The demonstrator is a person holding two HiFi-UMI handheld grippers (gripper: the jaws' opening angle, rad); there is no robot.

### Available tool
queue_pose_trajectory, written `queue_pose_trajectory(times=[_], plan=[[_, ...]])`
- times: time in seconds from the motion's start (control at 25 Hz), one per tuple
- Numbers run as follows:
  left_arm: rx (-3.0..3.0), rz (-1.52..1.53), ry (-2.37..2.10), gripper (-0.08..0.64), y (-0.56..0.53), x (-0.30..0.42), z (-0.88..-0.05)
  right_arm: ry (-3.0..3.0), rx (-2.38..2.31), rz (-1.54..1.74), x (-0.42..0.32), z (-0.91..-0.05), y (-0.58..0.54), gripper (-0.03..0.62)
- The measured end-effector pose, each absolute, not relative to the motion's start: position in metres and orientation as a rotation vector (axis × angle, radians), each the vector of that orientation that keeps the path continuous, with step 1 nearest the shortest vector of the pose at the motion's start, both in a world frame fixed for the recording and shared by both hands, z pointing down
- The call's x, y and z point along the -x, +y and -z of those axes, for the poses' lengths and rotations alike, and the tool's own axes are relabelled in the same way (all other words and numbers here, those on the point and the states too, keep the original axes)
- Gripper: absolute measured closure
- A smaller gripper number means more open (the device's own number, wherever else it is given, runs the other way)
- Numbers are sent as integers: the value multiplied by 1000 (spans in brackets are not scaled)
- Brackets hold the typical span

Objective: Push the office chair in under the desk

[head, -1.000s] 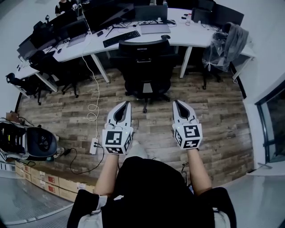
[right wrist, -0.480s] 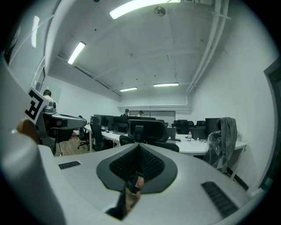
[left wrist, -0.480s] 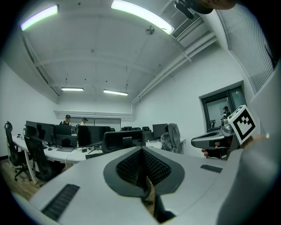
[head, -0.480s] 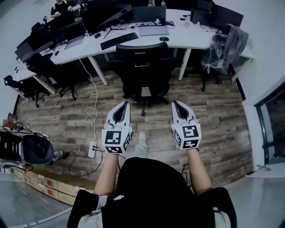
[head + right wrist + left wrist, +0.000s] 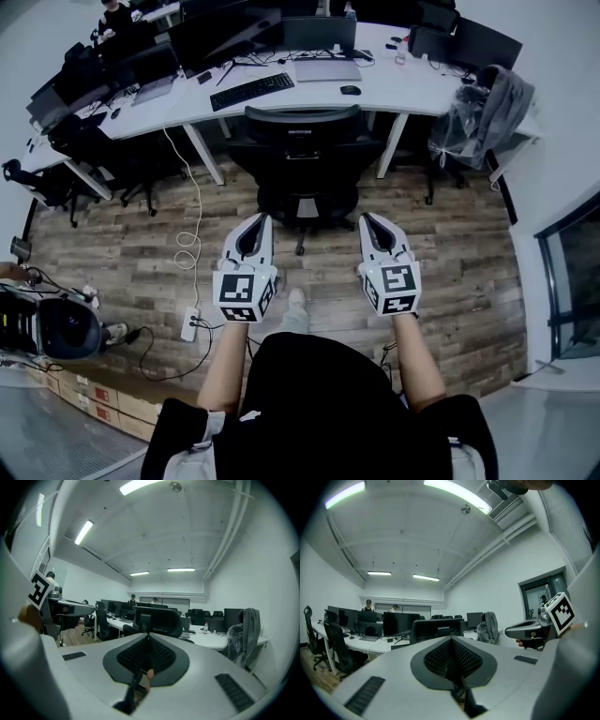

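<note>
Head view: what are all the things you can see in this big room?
office chair: one, black, centre, in front of the desk
desk: one, white, curved, along the top
keyboard: one, black, on the desk
mouse: one, black, on the desk
monitors: several, black, on the desk
cable: one, white, desk to floor
jacket: one, grey, draped right
floor: brown wood planks
left gripper: white, jaws shut, empty
right gripper: white, jaws shut, empty

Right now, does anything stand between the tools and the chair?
Nothing visible. Only bare floor lies between the left tool, the right tool and the chair; the cable lies off left.
</note>
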State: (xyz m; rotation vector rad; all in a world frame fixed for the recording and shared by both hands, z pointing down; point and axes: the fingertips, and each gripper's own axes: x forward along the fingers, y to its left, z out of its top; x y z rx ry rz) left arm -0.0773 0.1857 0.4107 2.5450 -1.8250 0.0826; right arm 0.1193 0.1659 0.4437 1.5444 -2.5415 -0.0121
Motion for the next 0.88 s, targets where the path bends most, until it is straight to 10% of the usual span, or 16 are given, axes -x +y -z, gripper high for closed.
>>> queue_pose_trajectory(times=[0.88], plan=[[-2542,-112,-1736,545,-10,132,-416,-2489,-1524,-8,-52,-439,-23,568]])
